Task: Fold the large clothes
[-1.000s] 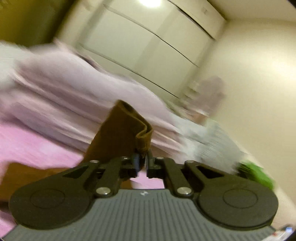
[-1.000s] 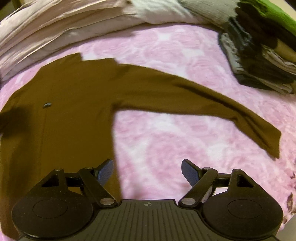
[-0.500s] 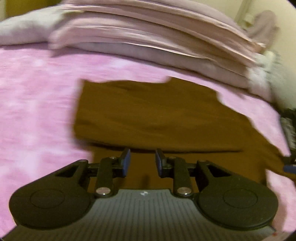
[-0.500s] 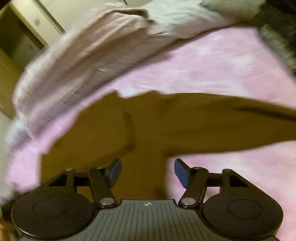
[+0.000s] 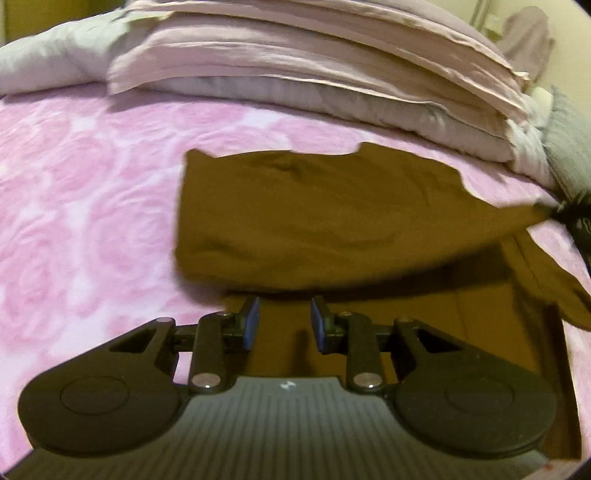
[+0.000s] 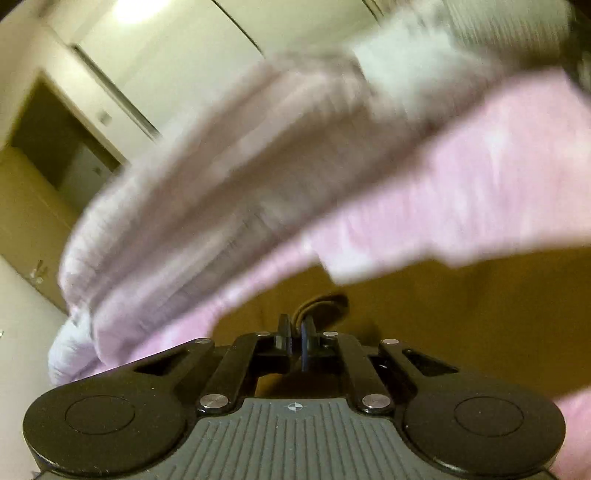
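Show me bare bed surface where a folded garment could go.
Bare pink blanket lies left of the brown garment, bordered behind by the stacked bedding. Crowded to the right, where the garment spreads toward dark clothes.

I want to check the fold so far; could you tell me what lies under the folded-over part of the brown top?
Under the folded flap of the brown top lies more of the same garment, showing below its edge. The pink blanket surrounds it; whatever is beneath the flap's middle is covered.

Warm, dim indoor light. From my right wrist, a ceiling lamp (image 6: 136, 9) glares top left and the folded bedding (image 6: 229, 192) below it smears with motion blur. My left view is sharper, its fisheye edges bowed and vignetted.
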A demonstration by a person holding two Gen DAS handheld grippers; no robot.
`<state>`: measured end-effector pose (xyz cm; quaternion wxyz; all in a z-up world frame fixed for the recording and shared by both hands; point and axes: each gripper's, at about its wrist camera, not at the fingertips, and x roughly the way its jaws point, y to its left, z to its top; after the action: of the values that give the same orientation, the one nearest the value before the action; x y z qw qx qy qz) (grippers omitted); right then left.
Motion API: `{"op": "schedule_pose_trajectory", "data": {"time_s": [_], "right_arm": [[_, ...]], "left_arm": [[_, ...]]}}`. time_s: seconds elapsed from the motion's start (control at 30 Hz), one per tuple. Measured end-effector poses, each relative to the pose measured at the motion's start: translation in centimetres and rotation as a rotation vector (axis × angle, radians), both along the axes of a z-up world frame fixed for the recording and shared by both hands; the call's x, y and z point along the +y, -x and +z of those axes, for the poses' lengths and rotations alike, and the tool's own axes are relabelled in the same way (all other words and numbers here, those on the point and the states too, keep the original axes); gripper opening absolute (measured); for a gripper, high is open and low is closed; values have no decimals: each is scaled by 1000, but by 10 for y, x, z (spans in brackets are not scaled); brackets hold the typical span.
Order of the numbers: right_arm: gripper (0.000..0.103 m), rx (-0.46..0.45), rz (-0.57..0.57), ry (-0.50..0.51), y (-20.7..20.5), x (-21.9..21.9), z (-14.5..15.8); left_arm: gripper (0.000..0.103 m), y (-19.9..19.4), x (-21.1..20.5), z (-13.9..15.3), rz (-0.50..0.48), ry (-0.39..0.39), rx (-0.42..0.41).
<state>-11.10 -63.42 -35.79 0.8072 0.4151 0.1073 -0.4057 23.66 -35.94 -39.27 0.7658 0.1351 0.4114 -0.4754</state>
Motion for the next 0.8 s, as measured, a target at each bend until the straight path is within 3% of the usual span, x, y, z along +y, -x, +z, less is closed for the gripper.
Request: {"op": "schedule_pose_trajectory", "data": {"time_s": [0.1, 0.3, 0.43, 0.5, 0.53, 0.57, 0.7, 0.8], "right_arm": [[1, 62, -80, 69, 21, 2, 19], [1, 253, -146, -122, 52, -27, -45], [4, 247, -156, -192, 69, -31, -69], [13, 214, -182, -241, 81, -26, -73], [25, 198, -209, -239, 89, -19, -71], [32, 210, -250, -232, 99, -14, -67], [34, 228, -338, -229, 152, 10, -60], [34, 199, -424, -280, 215, 29, -61]], "left_arm": [[24, 4, -21, -6, -35, 12, -20], [24, -9, -37, -18, 31, -46, -77], [12, -28, -15, -19, 99, -94, -60], [16, -31, -6, -18, 120, -131, -93], [24, -31, -1, -18, 121, -145, -97], [24, -31, 4, -16, 127, -150, -96], [20, -20, 17, -4, 160, -157, -59], [20, -1, 19, 3, 156, -144, -6]]}}
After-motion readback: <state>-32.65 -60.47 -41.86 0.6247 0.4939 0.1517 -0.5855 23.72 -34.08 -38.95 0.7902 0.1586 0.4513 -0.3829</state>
